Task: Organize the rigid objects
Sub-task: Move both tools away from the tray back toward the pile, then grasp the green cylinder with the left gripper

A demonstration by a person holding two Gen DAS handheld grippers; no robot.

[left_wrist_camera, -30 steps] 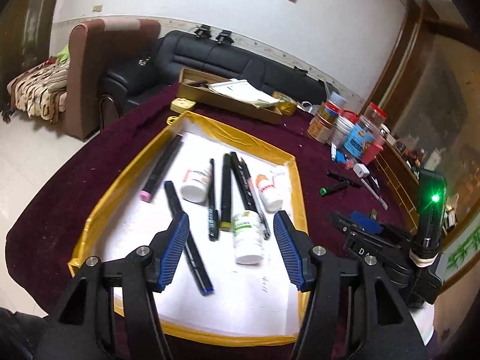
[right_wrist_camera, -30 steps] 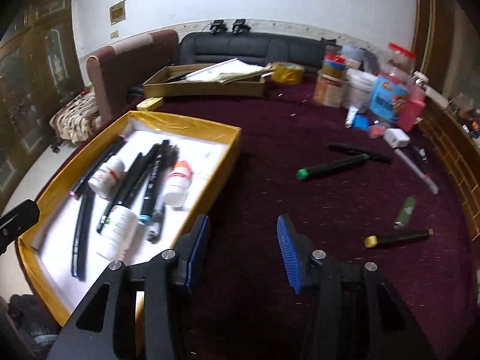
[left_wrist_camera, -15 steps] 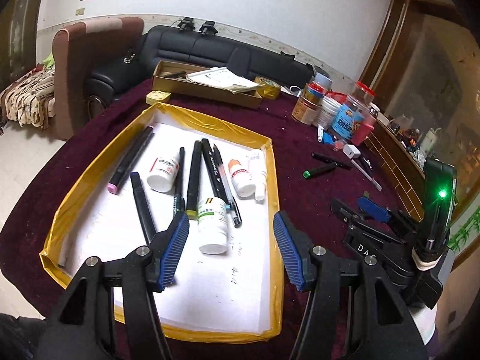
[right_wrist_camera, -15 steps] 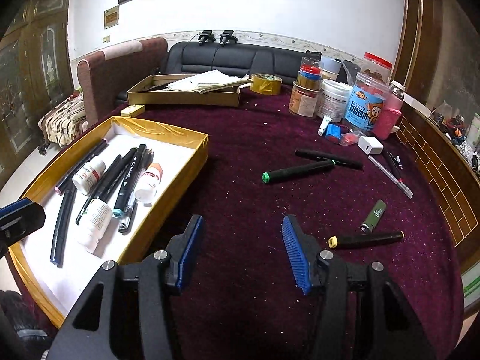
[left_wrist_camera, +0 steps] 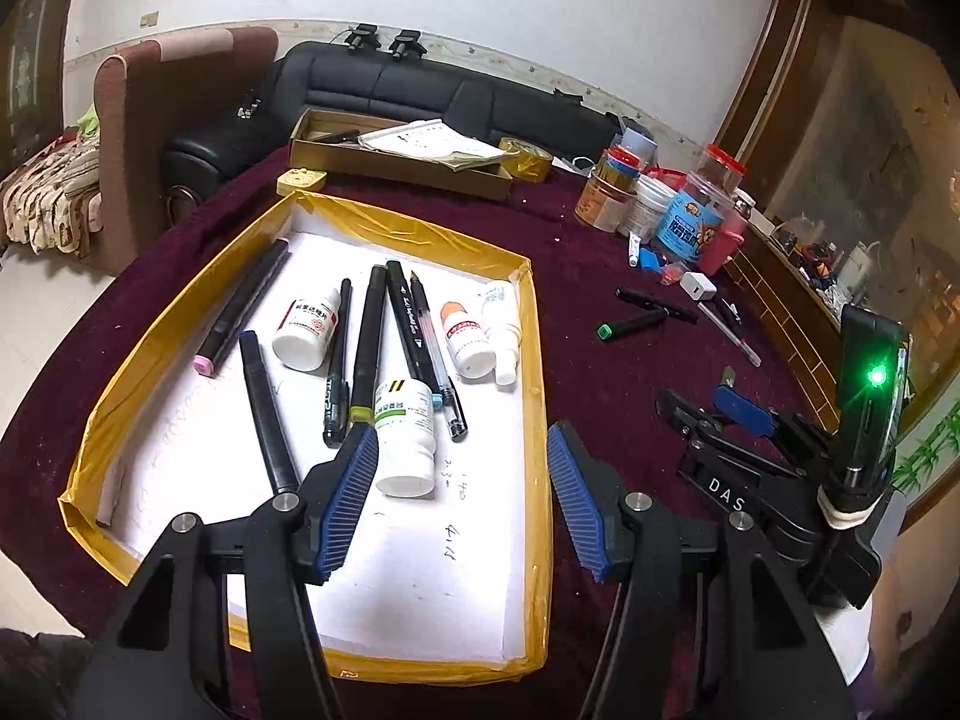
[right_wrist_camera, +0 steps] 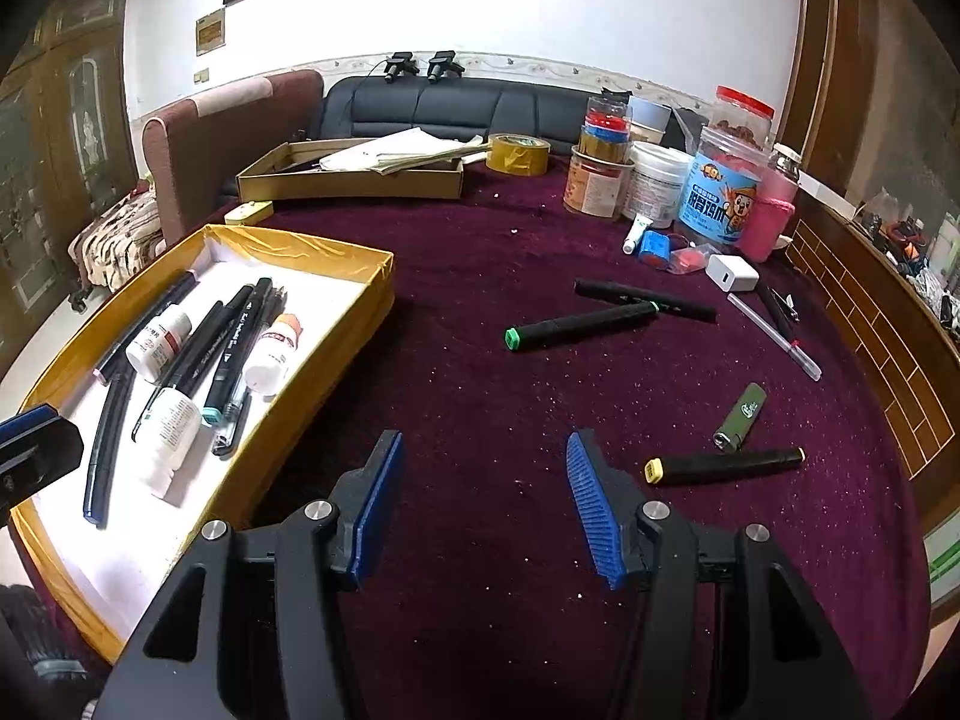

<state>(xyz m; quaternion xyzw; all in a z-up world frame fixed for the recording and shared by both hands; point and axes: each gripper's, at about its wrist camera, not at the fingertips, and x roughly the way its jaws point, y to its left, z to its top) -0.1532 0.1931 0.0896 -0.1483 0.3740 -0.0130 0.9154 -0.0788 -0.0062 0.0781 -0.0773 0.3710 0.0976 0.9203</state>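
Nearest, the left gripper (left_wrist_camera: 462, 480) hangs over the near end of the yellow-rimmed tray (left_wrist_camera: 537, 420), its blue pads parted about halfway with nothing held; a white bottle with a green label (left_wrist_camera: 403, 438) lies just beyond them. The right gripper (right_wrist_camera: 480, 498) hovers over bare maroon tablecloth (right_wrist_camera: 480, 396) right of the tray, its jaws empty, with a moderate gap between them. Further in the tray lie several black markers and two more small white bottles. On the cloth to the right rest a yellow-tipped marker (right_wrist_camera: 723, 465), a green lighter (right_wrist_camera: 741, 408), then a green-tipped marker (right_wrist_camera: 579, 324) touching another black marker (right_wrist_camera: 645, 299). Jars (right_wrist_camera: 726, 180) and a cardboard box (right_wrist_camera: 351, 177) stand farthest.
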